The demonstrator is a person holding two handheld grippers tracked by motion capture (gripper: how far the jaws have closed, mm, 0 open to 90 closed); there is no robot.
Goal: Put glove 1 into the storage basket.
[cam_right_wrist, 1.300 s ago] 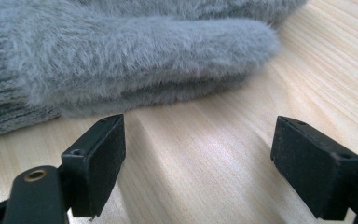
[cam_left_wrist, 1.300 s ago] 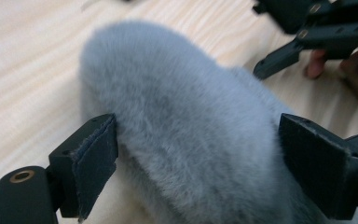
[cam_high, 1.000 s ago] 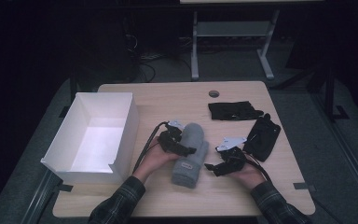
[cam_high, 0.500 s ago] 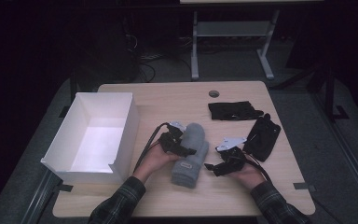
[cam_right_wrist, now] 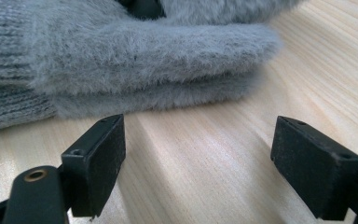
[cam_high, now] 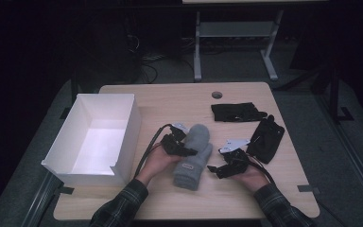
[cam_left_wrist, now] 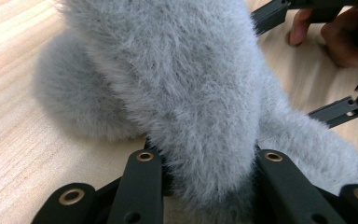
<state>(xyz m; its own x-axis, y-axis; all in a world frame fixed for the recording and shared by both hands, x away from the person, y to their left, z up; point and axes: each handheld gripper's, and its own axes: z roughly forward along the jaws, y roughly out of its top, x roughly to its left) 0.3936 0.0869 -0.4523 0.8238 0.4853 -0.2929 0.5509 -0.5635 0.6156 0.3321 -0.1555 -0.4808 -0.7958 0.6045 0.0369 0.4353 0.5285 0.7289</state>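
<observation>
A pair of grey fuzzy mittens [cam_high: 193,156] lies stacked near the table's front middle. My left gripper [cam_high: 182,150] is at their left edge. In the left gripper view it [cam_left_wrist: 209,161] is shut on a fold of the upper mitten [cam_left_wrist: 182,93], the fur bulging between the jaws. My right gripper [cam_high: 216,169] rests low on the table just right of the mittens' cuff end. It [cam_right_wrist: 200,140] stands open, bare wood between its pads, and the mittens [cam_right_wrist: 144,51] lie a short way ahead, not touching it.
An open white box [cam_high: 123,137] stands at the left of the table. Two black gloves [cam_high: 236,112] [cam_high: 267,137] lie at the right, behind my right hand. A round cable hole [cam_high: 217,95] sits near the far edge.
</observation>
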